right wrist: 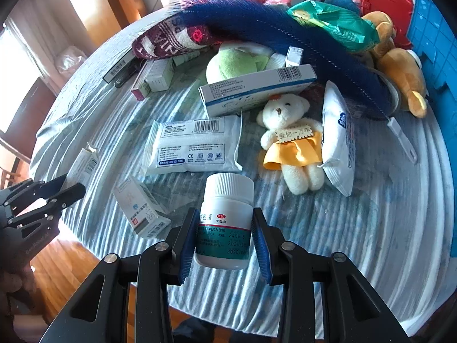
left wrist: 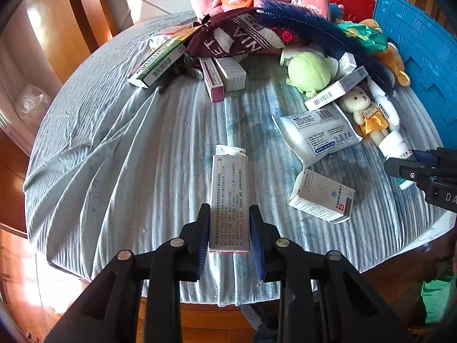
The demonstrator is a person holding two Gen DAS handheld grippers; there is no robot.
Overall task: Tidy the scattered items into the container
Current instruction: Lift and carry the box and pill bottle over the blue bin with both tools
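My left gripper is shut on a long white medicine box, held above the striped tablecloth with its torn flap pointing away. In the right wrist view my right gripper is shut on a white pill bottle with a green label, cap away from me. Each gripper shows in the other's view: the right gripper at the right edge, the left gripper at the left edge. The blue plastic crate stands at the table's far right.
Loose on the round table lie a small white bear in a yellow dress, a white wipes packet, a white pouch and several medicine boxes. Behind them are a green plush, a blue feather duster, a maroon towel, a brown plush and a red basket.
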